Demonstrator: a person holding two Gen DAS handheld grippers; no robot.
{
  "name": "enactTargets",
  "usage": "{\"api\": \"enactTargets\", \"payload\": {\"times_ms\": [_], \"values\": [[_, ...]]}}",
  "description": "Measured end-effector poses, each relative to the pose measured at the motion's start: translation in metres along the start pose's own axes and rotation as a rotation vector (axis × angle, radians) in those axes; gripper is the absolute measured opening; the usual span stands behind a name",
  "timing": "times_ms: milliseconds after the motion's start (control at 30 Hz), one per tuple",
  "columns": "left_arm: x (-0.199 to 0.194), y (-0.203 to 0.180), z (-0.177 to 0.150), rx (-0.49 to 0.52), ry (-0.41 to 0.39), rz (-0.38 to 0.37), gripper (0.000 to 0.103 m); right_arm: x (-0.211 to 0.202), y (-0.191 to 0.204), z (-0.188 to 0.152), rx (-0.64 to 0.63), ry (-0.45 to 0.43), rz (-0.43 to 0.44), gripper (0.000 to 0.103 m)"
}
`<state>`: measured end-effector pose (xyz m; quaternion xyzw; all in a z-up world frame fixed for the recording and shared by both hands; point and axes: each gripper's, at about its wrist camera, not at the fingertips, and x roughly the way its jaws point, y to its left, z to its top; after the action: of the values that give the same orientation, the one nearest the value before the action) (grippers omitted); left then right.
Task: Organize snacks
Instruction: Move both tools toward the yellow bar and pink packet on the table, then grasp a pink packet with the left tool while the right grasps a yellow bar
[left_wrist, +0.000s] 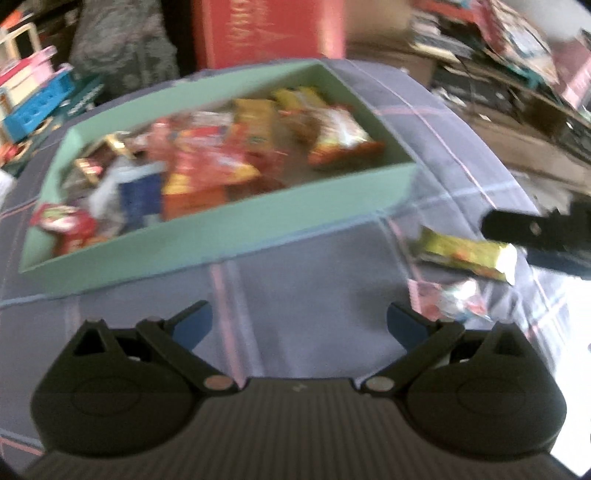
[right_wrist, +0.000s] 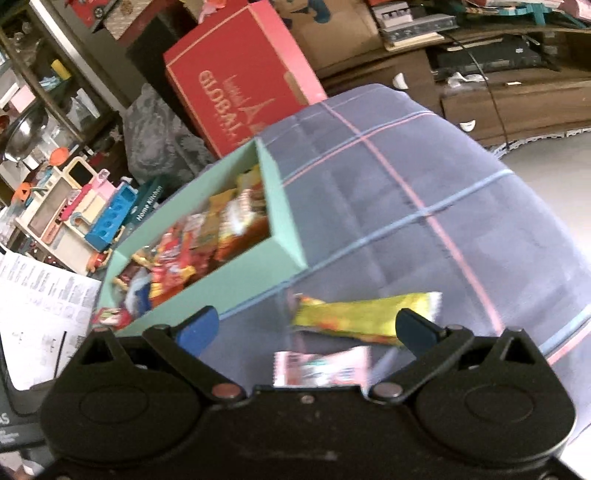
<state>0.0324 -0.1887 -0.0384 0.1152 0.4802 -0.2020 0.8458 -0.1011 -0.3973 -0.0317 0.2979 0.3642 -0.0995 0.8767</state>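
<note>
A green box (left_wrist: 221, 236) full of several snack packets sits on a blue checked cloth (left_wrist: 314, 314); it also shows in the right wrist view (right_wrist: 280, 206). A yellow snack bar (left_wrist: 469, 253) and a pink-white packet (left_wrist: 448, 299) lie on the cloth right of the box. My left gripper (left_wrist: 299, 325) is open and empty, in front of the box. My right gripper (right_wrist: 306, 328) is open and empty, just above the yellow bar (right_wrist: 362, 317) and the pink-white packet (right_wrist: 321, 367). The right gripper shows as a black shape (left_wrist: 535, 229) at the left view's right edge.
A red carton (right_wrist: 236, 81) stands behind the cloth-covered surface. Toys and a blue tray (right_wrist: 110, 214) are stacked at the left, with printed paper (right_wrist: 40, 306) below. A wooden shelf unit (right_wrist: 517, 92) with clutter is at the back right.
</note>
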Motion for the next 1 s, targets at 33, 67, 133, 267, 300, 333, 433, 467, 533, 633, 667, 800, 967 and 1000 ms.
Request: {"api": "enactTargets", "payload": {"times_ms": [33,67,133,267,300,333,433,467,533,633,667,800,967,1000], "values": [[0.004,-0.009,-0.001,0.015,0.008,-0.009,0.103,0.001,-0.005,0.002,-0.01,0.002,-0.003,0.103],[0.006,-0.016,-0.003,0.028,0.017,-0.016,0.103,0.003,-0.008,0.005,-0.014,0.006,-0.004,0.103],[0.013,-0.03,-0.006,0.054,0.037,-0.025,0.103,0.007,-0.014,0.01,-0.014,0.011,0.012,0.103],[0.027,-0.048,-0.011,0.09,0.077,-0.024,0.103,0.014,-0.023,0.015,-0.044,0.013,0.026,0.103],[0.03,-0.05,-0.01,0.092,0.085,-0.024,0.103,0.017,-0.024,0.015,-0.049,0.019,0.023,0.103],[0.034,-0.052,-0.009,0.094,0.093,-0.022,0.103,0.02,-0.023,0.015,-0.052,0.026,0.018,0.103],[0.043,-0.055,-0.005,0.09,0.102,-0.009,0.103,0.029,-0.025,0.015,-0.055,0.047,0.006,0.097],[0.046,-0.055,-0.003,0.083,0.104,-0.006,0.103,0.032,-0.025,0.014,-0.058,0.053,0.003,0.093],[0.05,-0.053,0.0,0.069,0.104,-0.004,0.103,0.036,-0.023,0.011,-0.057,0.079,0.002,0.084],[0.055,-0.05,0.006,0.05,0.098,0.005,0.103,0.035,-0.02,0.005,-0.06,0.088,0.008,0.077],[0.056,-0.047,0.008,0.043,0.095,0.009,0.103,0.035,-0.02,0.005,-0.049,0.094,0.016,0.074],[0.062,-0.036,0.019,0.014,0.086,0.036,0.103,0.034,-0.019,0.002,-0.003,0.13,0.071,0.067],[0.062,-0.024,0.023,-0.028,0.098,0.05,0.103,0.028,-0.027,0.002,0.018,0.116,0.058,0.064],[0.061,-0.025,0.024,-0.034,0.097,0.045,0.103,0.027,-0.031,0.002,0.031,0.109,0.05,0.064]]}}
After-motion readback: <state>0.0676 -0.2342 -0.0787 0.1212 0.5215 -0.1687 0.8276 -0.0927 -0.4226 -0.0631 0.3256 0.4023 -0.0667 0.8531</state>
